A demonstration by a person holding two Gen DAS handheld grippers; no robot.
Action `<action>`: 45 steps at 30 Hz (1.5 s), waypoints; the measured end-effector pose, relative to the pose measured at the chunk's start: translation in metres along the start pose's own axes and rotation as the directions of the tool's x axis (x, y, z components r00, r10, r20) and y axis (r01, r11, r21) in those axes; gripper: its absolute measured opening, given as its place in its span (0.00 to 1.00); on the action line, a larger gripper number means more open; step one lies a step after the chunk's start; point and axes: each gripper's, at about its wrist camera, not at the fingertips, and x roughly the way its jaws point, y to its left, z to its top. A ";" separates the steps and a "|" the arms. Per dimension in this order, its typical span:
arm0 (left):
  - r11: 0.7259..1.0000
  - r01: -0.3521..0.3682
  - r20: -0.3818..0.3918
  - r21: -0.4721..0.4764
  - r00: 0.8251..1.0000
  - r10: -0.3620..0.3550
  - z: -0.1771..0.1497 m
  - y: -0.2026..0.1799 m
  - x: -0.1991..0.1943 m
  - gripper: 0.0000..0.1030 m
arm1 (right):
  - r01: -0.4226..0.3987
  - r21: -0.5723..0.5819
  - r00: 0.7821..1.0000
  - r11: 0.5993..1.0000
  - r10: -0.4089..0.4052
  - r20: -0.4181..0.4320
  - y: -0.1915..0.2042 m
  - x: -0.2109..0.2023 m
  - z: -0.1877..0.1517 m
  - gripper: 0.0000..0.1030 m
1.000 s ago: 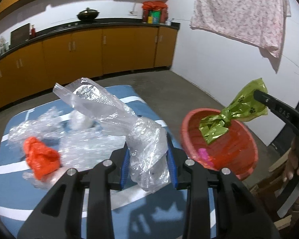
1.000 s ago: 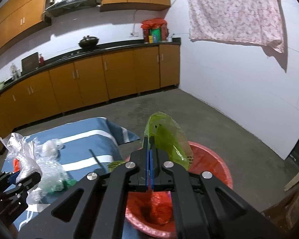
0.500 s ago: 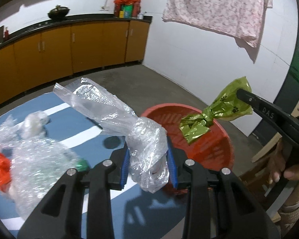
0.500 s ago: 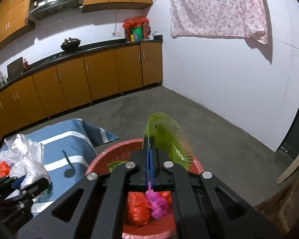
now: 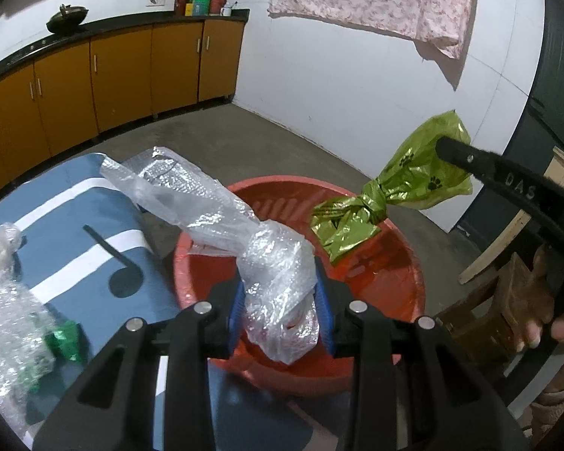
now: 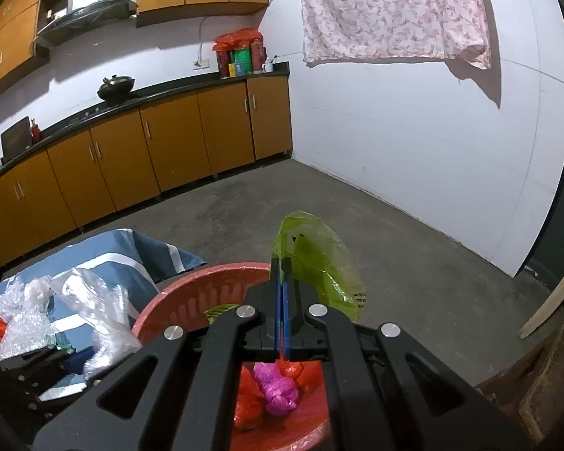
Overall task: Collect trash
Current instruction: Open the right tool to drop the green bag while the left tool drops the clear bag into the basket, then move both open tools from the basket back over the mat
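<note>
**Both claws loaded, basin directly below**

My left claw (image 5: pixel 280 310) is clamped on a wad of clear bubble wrap (image 5: pixel 222 221). The blue pads press it from both sides. Its long axis runs up and away to my left, so the loose tail overhangs the blue striped cloth (image 5: pixel 75 225) while the gripped knot sits over the near rim of the red basin (image 5: pixel 402 263). The basin lies straight ahead of and under this claw.

My right claw (image 6: pixel 281 312) is pinched fully together on the thin edge of a green bag (image 5: pixel 413 176). From the left wrist view, the bag hangs knot-down, long axis slanting down toward the basin's middle. It sits ahead and to the right of my left claw, apart from the wrap.

Inside the basin, under the right claw: a pink wad (image 6: pixel 276 387) and orange plastic (image 6: pixel 248 394).

Judgement: the right claw is better centred over the basin; the left is nearer the edge. The wrap's tail may catch the rim on release, though the fisheye makes that overhang hard to gauge.

More bubble wrap (image 5: pixel 11 334) remains on the cloth, left of my left claw.
</note>
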 end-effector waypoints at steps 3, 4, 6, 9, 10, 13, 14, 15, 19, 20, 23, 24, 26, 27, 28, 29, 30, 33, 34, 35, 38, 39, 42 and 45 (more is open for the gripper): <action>1.000 0.015 -0.008 -0.002 1.000 -0.015 0.001 -0.001 0.008 0.36 | -0.030 0.011 1.000 0.999 0.030 -0.001 -0.002 0.002 0.001 0.01; 1.000 0.017 -0.009 -0.001 1.000 -0.017 0.000 -0.001 0.008 0.39 | -0.036 0.015 0.999 0.999 0.036 0.000 -0.003 0.002 0.001 0.01; 1.000 0.018 -0.006 0.001 1.000 -0.018 0.000 -0.001 0.010 0.45 | -0.056 0.016 0.998 0.998 0.056 -0.005 -0.003 0.003 -0.001 0.02; 1.000 0.020 -0.006 -0.001 1.000 -0.020 -0.001 0.001 0.012 0.52 | -0.069 0.016 0.998 0.997 0.069 -0.013 -0.003 0.005 -0.003 0.13; 1.000 0.020 -0.006 -0.005 1.000 -0.020 -0.002 0.003 0.012 0.55 | -0.075 0.022 0.997 0.997 0.075 -0.015 -0.004 0.005 -0.004 0.24; 1.000 0.007 -0.003 -0.015 1.000 -0.007 -0.004 0.008 0.010 0.61 | -0.082 0.053 0.997 0.995 0.083 -0.008 -0.009 0.002 -0.006 0.42; 1.000 -0.001 -0.001 -0.019 1.000 0.001 -0.005 0.010 0.009 0.62 | -0.077 0.057 0.997 0.995 0.078 -0.004 -0.010 0.000 -0.006 0.43; 1.000 -0.015 0.003 -0.025 1.000 0.015 -0.007 0.015 0.005 0.62 | -0.071 0.057 0.997 0.996 0.071 0.000 -0.011 -0.001 -0.005 0.45; 0.996 -0.083 0.050 -0.038 0.995 0.085 -0.012 0.029 -0.015 0.71 | -0.033 0.055 0.999 0.998 0.031 0.032 -0.015 -0.012 -0.005 0.61; 0.995 -0.095 0.060 -0.041 0.993 0.098 -0.012 0.032 -0.020 0.74 | -0.029 0.055 0.999 0.998 0.027 0.038 -0.015 -0.014 -0.004 0.63; 0.987 -0.150 0.102 -0.057 0.982 0.156 -0.018 0.041 -0.045 0.79 | -0.029 0.055 0.998 0.998 0.026 0.052 -0.011 -0.021 -0.006 0.70; 0.985 -0.162 0.112 -0.063 0.979 0.168 -0.020 0.043 -0.052 0.79 | -0.031 0.053 0.998 0.998 0.028 0.054 -0.009 -0.022 -0.006 0.74; 0.976 -0.200 0.141 -0.087 0.967 0.211 -0.025 0.052 -0.071 0.83 | -0.039 0.041 0.998 0.998 0.036 0.057 -0.002 -0.025 -0.009 0.78; 0.971 -0.216 0.153 -0.099 0.961 0.229 -0.027 0.056 -0.080 0.83 | -0.042 0.033 0.998 0.999 0.041 0.057 0.002 -0.026 -0.010 0.78; 0.965 -0.234 0.166 -0.117 0.954 0.251 -0.031 0.062 -0.091 0.84 | -0.049 0.021 0.997 0.999 0.048 0.054 0.008 -0.028 -0.012 0.79; 0.958 -0.252 0.177 -0.135 0.945 0.274 -0.035 0.068 -0.102 0.86 | -0.056 0.015 0.997 0.998 0.055 0.053 0.012 -0.030 -0.014 0.79; 0.948 -0.277 0.186 -0.154 0.935 0.303 -0.040 0.074 -0.112 0.87 | -0.067 0.009 0.996 0.998 0.067 0.052 0.017 -0.032 -0.016 0.79; 0.920 -0.334 0.204 -0.204 0.905 0.374 -0.057 0.093 -0.141 0.88 | -0.123 -0.012 0.991 0.992 0.123 0.045 0.039 -0.039 -0.023 0.79; 0.911 -0.353 0.207 -0.214 0.895 0.395 -0.062 0.097 -0.148 0.88 | -0.143 -0.025 0.989 0.989 0.144 0.038 0.049 -0.041 -0.025 0.79; 0.897 -0.381 0.208 -0.224 0.881 0.426 -0.068 0.103 -0.156 0.89 | -0.161 -0.036 0.986 0.986 0.162 0.033 0.057 -0.043 -0.027 0.79; 0.850 -0.463 0.201 -0.251 0.834 0.513 -0.087 0.121 -0.180 0.90 | -0.218 -0.079 0.975 0.973 0.220 0.012 0.088 -0.049 -0.036 0.79; 0.837 -0.482 0.196 -0.260 0.822 0.534 -0.094 0.127 -0.187 0.91 | -0.240 -0.091 0.971 0.967 0.241 0.002 0.099 -0.050 -0.039 0.79; 0.777 -0.547 0.163 -0.311 0.775 0.611 -0.117 0.152 -0.210 0.92 | -0.313 -0.131 0.950 0.941 0.311 -0.038 0.136 -0.054 -0.052 0.79; 0.725 -0.584 0.127 -0.364 0.740 0.660 -0.137 0.176 -0.230 0.92 | -0.387 -0.175 0.922 0.906 0.378 -0.082 0.173 -0.060 -0.064 0.76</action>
